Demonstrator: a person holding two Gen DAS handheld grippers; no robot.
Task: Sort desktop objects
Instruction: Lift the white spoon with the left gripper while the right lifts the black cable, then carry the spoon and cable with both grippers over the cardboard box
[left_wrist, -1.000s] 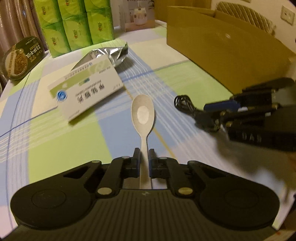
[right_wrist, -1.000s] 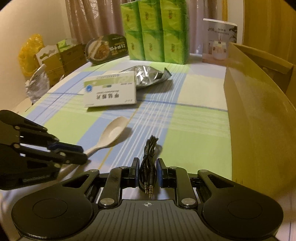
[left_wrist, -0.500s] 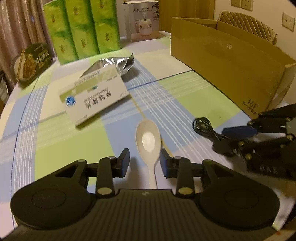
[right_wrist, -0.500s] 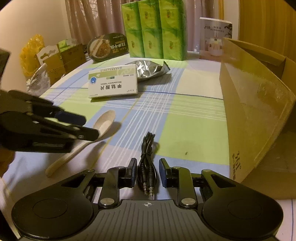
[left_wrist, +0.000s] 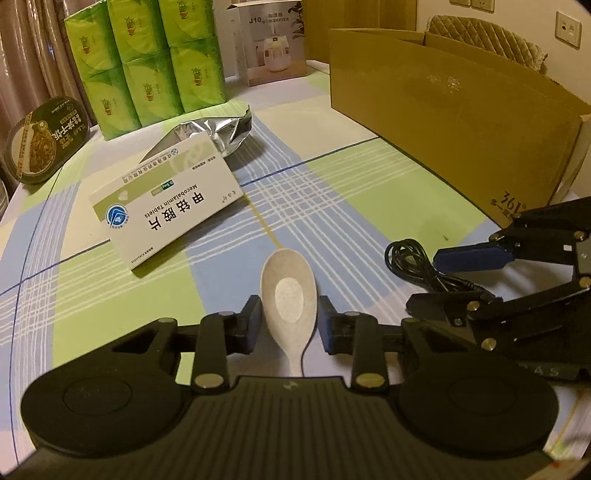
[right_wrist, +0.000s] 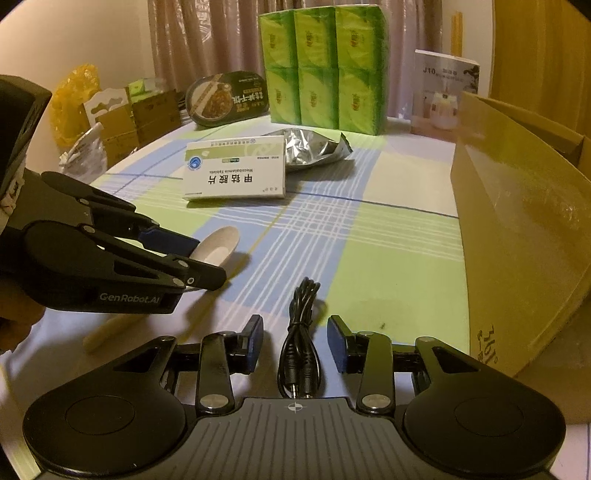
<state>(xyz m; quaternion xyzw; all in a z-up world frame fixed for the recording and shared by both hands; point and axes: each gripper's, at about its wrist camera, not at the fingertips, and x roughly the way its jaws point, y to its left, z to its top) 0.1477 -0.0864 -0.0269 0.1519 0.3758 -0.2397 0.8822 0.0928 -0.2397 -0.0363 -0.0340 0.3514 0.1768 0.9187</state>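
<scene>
A cream plastic spoon (left_wrist: 289, 302) lies on the checked tablecloth, its bowl between the open fingers of my left gripper (left_wrist: 289, 325), which do not touch it. A coiled black audio cable (right_wrist: 301, 334) lies between the open fingers of my right gripper (right_wrist: 295, 341), its plugs toward the camera. The spoon also shows in the right wrist view (right_wrist: 216, 250), partly behind the left gripper (right_wrist: 192, 266). The cable (left_wrist: 421, 267) and right gripper (left_wrist: 443, 284) show at the right of the left wrist view.
A white medicine box (left_wrist: 166, 201) and a silver foil pouch (left_wrist: 218, 133) lie further back. An open cardboard box (right_wrist: 517, 229) stands on the right. Green tissue packs (right_wrist: 321, 66), a noodle bowl (right_wrist: 225, 98) and a humidifier box (right_wrist: 445, 92) stand at the table's far edge.
Both grippers have opened and drawn back. The left let go of the spoon's handle, the right let go of the cable; both objects now lie on the table.
</scene>
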